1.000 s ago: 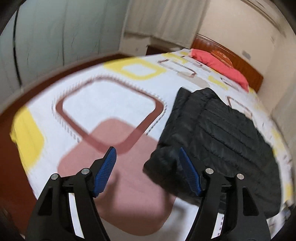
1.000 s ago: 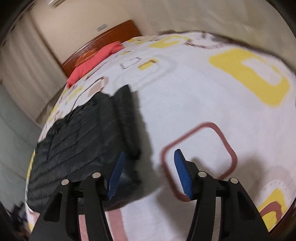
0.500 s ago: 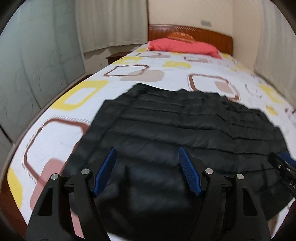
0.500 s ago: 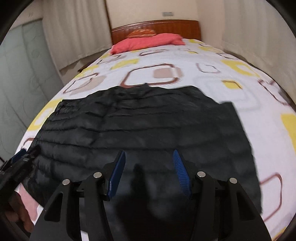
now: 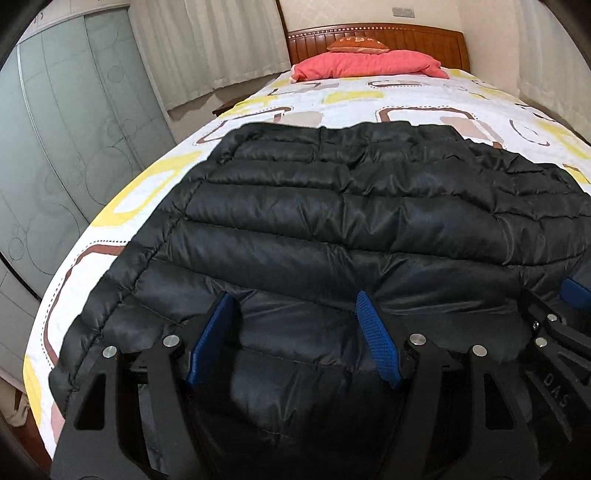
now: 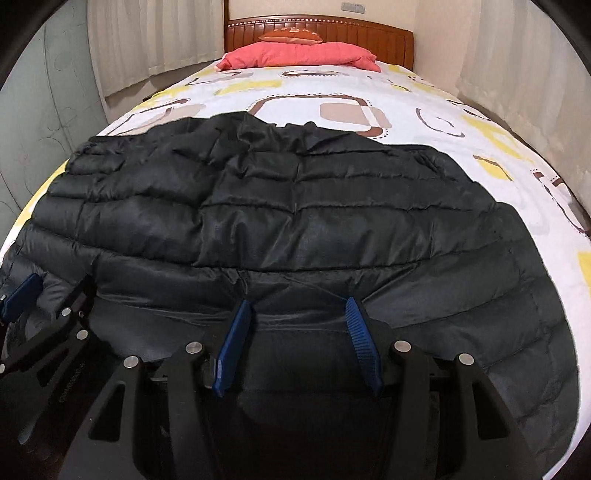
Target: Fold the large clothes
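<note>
A black quilted puffer jacket [image 5: 351, 229] lies spread flat across the foot end of the bed, with its near hem toward me. My left gripper [image 5: 295, 332] hovers over that near hem on the jacket's left half, jaws apart, blue pads not pressing the fabric. My right gripper [image 6: 297, 343] hangs over the hem of the jacket [image 6: 295, 221] further right, also open with only loose fabric below it. Each view catches the other gripper at its edge: a blue pad [image 5: 576, 295] at the right, a blue pad [image 6: 20, 299] at the left.
The bedsheet [image 6: 332, 88] is white with yellow and brown squares. A red pillow [image 5: 369, 62] and an orange cushion lie against the wooden headboard [image 6: 369, 33]. Frosted wardrobe doors [image 5: 55, 129] stand left; curtains hang on both sides.
Both views have swung from the sides of the bed round to face the headboard and levelled out. Both grippers now sit over the jacket's near hem, closer to it. Jaw widths look unchanged.
</note>
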`<act>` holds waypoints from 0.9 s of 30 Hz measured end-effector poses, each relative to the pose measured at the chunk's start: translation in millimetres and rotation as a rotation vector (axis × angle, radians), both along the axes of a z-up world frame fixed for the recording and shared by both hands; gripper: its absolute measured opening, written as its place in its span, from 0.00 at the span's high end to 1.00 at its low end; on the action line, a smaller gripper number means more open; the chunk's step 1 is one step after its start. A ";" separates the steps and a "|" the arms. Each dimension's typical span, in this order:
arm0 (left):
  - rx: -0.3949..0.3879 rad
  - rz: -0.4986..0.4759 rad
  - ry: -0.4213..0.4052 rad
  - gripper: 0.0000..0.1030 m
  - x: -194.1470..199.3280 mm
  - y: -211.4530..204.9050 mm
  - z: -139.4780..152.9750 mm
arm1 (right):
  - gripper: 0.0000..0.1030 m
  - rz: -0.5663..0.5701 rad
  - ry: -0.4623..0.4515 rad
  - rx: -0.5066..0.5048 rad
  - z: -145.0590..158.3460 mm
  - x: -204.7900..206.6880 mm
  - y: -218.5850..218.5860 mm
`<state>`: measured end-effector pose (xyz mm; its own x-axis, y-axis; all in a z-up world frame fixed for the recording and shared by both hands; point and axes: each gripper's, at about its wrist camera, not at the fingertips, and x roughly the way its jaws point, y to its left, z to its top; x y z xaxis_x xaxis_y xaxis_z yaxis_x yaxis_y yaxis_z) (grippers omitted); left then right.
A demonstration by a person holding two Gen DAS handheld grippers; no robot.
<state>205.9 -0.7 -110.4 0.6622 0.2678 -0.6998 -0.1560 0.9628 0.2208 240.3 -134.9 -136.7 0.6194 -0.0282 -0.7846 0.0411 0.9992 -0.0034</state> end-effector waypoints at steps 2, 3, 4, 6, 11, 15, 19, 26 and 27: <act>0.003 -0.012 0.008 0.39 -1.6 -1.3 5.6 | 0.48 -0.001 0.001 0.001 2.6 -1.3 0.6; 0.002 -0.022 0.013 0.41 -2.1 -2.1 11.1 | 0.48 -0.003 0.008 0.018 8.4 -2.2 -1.4; -0.003 -0.025 0.011 0.42 -1.9 -3.0 17.8 | 0.48 -0.006 0.007 0.031 13.1 -2.7 -2.6; -0.019 -0.023 -0.016 0.42 -1.9 -2.0 29.0 | 0.48 -0.017 -0.031 0.041 28.7 -3.7 -4.6; -0.026 -0.011 -0.012 0.42 19.2 -3.3 28.6 | 0.48 -0.031 -0.036 0.036 30.8 15.3 -4.0; 0.004 -0.024 0.017 0.44 24.9 -7.3 17.9 | 0.48 -0.023 -0.004 -0.001 11.5 24.9 1.0; -0.036 0.000 -0.041 0.44 14.0 4.0 34.0 | 0.48 -0.027 -0.048 0.005 30.9 14.0 -3.0; -0.079 0.007 -0.009 0.42 23.7 13.4 8.2 | 0.46 -0.040 -0.044 0.015 2.7 20.0 -9.4; -0.084 0.009 -0.012 0.42 23.7 13.5 7.0 | 0.46 -0.041 -0.051 -0.001 1.2 19.7 -6.6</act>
